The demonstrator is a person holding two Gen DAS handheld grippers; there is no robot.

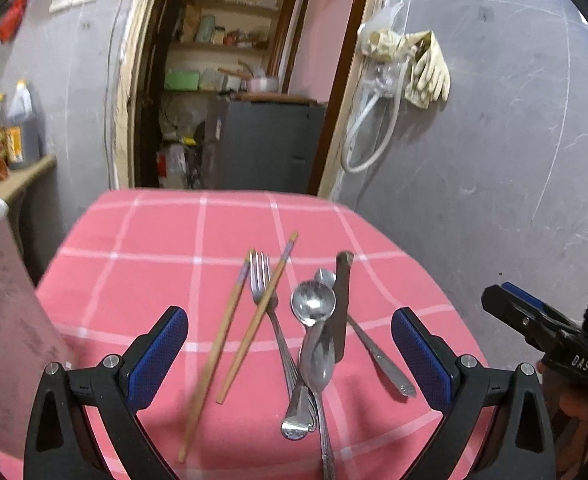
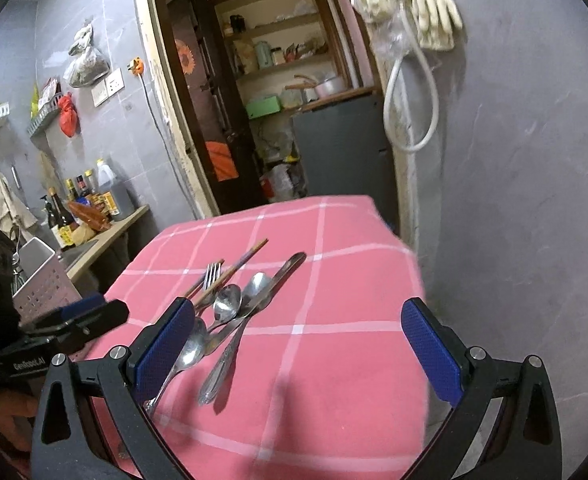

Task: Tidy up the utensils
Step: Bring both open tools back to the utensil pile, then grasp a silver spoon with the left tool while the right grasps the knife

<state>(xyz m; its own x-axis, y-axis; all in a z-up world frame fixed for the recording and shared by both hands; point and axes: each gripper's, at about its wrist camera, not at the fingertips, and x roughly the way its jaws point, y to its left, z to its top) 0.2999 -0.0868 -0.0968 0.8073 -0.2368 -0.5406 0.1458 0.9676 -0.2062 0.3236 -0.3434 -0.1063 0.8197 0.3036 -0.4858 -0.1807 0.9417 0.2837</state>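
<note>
— Grippers? Utensils?
— Left gripper [image 1: 289, 354] and right gripper [image 2: 298, 350] both spread wide, empty. Chopsticks [image 1: 253, 326], fork [image 1: 262, 280], overlapping spoons [image 1: 313, 302] lie on the pink tablecloth [image 1: 153, 240].
— Hidden?
— Knife [image 1: 342, 300] partly under spoons.

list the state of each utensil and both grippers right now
left gripper: open, holding nothing
right gripper: open, holding nothing
chopsticks: loose on the cloth, splayed apart
fork: flat, one chopstick across it
spoons: piled, overlapping
knife: flat among the spoons
</note>
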